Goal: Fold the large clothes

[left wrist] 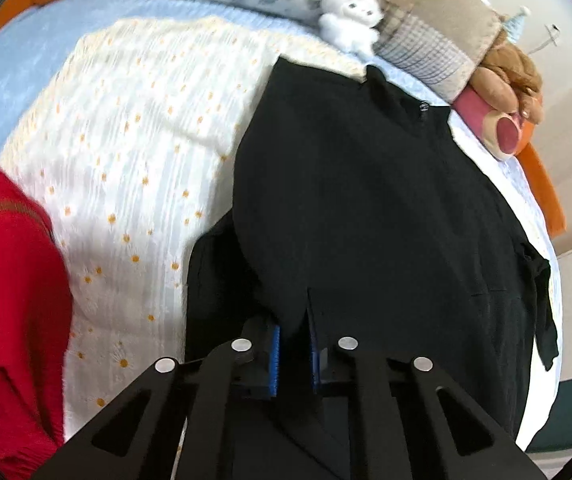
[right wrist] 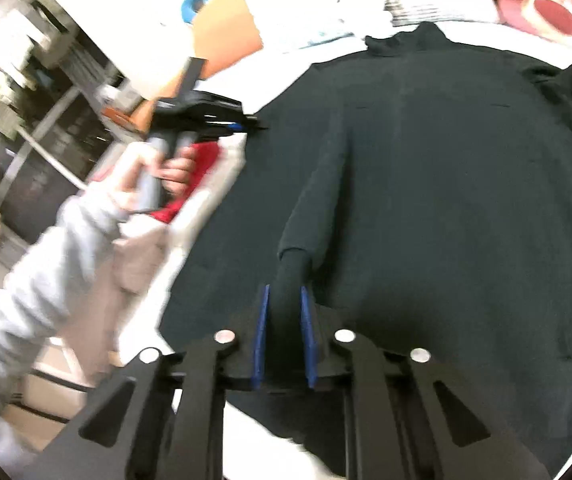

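Observation:
A large black zip-neck top [left wrist: 365, 200] lies spread flat on the bed, its collar toward the pillows. In the left wrist view my left gripper [left wrist: 293, 332] is shut, its blue pads pinching a fold of the top's near edge. The right wrist view shows the same top [right wrist: 465, 200], with one sleeve [right wrist: 317, 200] folded in over the body. My right gripper [right wrist: 284, 304] is shut on that sleeve's cuff. My left gripper [right wrist: 246, 124] also shows there, at the top's left edge, held by a hand in a grey sleeve [right wrist: 46, 272].
A white daisy-print blanket [left wrist: 134, 140] covers the bed left of the top. A red garment [left wrist: 10, 300] lies at the near left. A white plush toy [left wrist: 349, 12], pillows [left wrist: 429, 28] and a brown plush [left wrist: 505, 76] line the head end. A beige garment [right wrist: 134, 260] lies off the bed's left side.

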`<state>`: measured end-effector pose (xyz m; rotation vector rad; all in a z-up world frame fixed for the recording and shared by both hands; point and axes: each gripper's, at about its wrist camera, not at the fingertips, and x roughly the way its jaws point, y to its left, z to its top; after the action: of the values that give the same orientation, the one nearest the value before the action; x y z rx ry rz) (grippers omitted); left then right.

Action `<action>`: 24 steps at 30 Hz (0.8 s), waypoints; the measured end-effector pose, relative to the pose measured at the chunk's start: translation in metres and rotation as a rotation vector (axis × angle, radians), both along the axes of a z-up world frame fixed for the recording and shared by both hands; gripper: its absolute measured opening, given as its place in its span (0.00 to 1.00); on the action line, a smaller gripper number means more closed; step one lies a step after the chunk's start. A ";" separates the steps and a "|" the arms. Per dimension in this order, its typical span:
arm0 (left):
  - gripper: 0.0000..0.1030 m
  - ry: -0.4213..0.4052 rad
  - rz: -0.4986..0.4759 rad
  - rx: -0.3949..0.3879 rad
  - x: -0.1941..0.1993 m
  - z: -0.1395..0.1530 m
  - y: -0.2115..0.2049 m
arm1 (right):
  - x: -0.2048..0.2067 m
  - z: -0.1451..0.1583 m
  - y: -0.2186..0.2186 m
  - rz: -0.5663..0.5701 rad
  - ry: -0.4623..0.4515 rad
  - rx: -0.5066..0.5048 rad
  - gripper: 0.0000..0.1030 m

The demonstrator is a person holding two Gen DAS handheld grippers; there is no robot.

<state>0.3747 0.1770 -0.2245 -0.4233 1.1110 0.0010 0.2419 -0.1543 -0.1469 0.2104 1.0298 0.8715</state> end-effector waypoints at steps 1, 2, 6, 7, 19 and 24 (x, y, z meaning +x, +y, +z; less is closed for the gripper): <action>0.14 -0.007 -0.001 0.005 0.002 0.004 0.000 | -0.003 0.006 0.000 0.009 0.007 0.041 0.15; 0.15 -0.012 -0.001 0.007 0.002 0.007 0.000 | -0.006 0.011 -0.001 0.014 0.006 0.070 0.15; 0.15 -0.013 0.005 0.043 -0.001 0.019 0.006 | -0.012 0.020 -0.003 0.026 0.009 0.126 0.15; 0.15 -0.004 0.014 0.053 -0.001 0.017 0.009 | -0.013 0.021 -0.003 0.011 -0.025 0.084 0.15; 0.80 -0.039 -0.011 0.436 -0.035 0.010 -0.019 | -0.017 0.000 -0.078 -0.231 -0.144 -0.160 0.81; 0.88 -0.068 -0.112 0.452 -0.030 0.044 -0.075 | 0.000 -0.008 -0.189 -0.499 -0.110 -0.139 0.80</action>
<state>0.3444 0.1017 -0.1806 0.0434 1.0298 0.1363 0.2416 -0.3436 -0.1544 0.2834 0.8762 0.3540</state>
